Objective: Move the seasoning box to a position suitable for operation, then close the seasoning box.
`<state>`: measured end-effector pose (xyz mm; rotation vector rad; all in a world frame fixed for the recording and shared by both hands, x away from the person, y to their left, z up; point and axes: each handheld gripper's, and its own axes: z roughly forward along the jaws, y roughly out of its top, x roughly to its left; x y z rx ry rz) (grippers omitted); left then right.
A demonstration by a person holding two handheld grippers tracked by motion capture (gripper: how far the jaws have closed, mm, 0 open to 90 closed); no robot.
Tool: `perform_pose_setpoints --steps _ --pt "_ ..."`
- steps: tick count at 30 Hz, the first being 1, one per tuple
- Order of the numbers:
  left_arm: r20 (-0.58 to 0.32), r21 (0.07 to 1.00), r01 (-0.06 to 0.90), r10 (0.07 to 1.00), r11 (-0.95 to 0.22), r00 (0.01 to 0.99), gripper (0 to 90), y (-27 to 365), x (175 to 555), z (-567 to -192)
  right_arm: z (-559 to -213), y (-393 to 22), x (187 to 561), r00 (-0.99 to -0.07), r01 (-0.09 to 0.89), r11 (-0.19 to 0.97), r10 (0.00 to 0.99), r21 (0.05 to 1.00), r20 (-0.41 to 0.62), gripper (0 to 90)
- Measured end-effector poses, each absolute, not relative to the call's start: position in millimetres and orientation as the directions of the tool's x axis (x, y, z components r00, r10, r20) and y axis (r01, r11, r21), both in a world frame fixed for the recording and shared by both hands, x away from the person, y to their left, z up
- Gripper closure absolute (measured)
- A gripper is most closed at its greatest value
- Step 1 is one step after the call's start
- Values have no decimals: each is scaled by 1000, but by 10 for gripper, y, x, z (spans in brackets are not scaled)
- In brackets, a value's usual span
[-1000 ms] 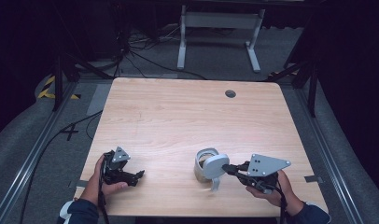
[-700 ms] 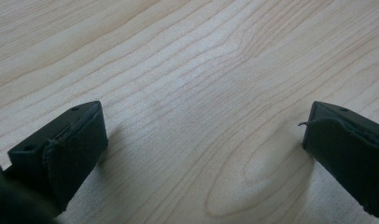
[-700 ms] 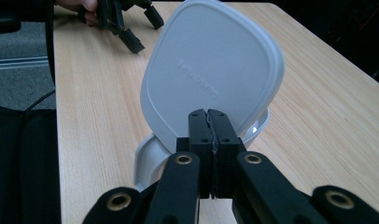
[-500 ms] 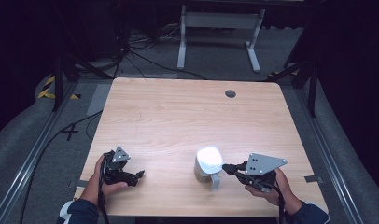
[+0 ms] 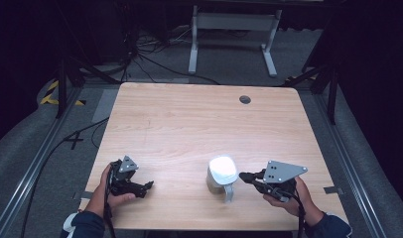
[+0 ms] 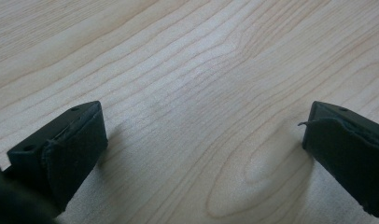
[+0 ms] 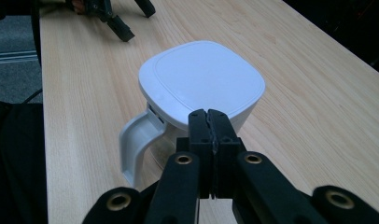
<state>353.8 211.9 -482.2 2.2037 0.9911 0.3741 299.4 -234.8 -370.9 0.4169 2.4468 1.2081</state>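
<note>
Lab or studio: bare wooden table [image 5: 189, 124], black drapes [image 5: 21, 59] (cables [image 5: 155, 59] across floor).

The table [image 5: 189, 129] is light tan wood with a wavy brown grain pattern, including 1 oval knot ring in the left gripper view; a dark round spot [image 5: 245, 99] sits in its surface. The mug [image 5: 222, 173] is white, with a white lid [image 7: 201, 79] and a pale grey-white handle [image 7: 134, 144]. The left gripper [image 5: 149, 185] is black with a grey plate [image 5: 128, 164]. The right gripper [image 5: 242, 176] is black, its plate [image 5: 284, 171] grey, with brass-coloured rivets [image 7: 184, 159]. The floor [image 5: 373, 144] is grey, with 1 yellow-and-black striped marking [image 5: 50, 94]. The frame [image 5: 229, 22] is pale grey. The sleeves [image 5: 85, 225] are dark blue.
</note>
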Motion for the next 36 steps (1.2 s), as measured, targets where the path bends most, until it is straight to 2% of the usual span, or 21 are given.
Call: perform_pose_setpoints --steps 26,31,36 --pt "-8 687 540 739 -485 674 5 2124 3544 -4820 -3716 -2613 3021 -851 129 630 466 766 -240 872" --pt "-8 688 539 738 -486 675 4 2123 3547 -4821 -3774 -2724 3010 -840 155 640 486 753 -240 823" --pt "-14 690 543 742 -478 671 4 2120 3544 -4824 -3870 -2916 3004 -824 179 626 517 759 -232 722"
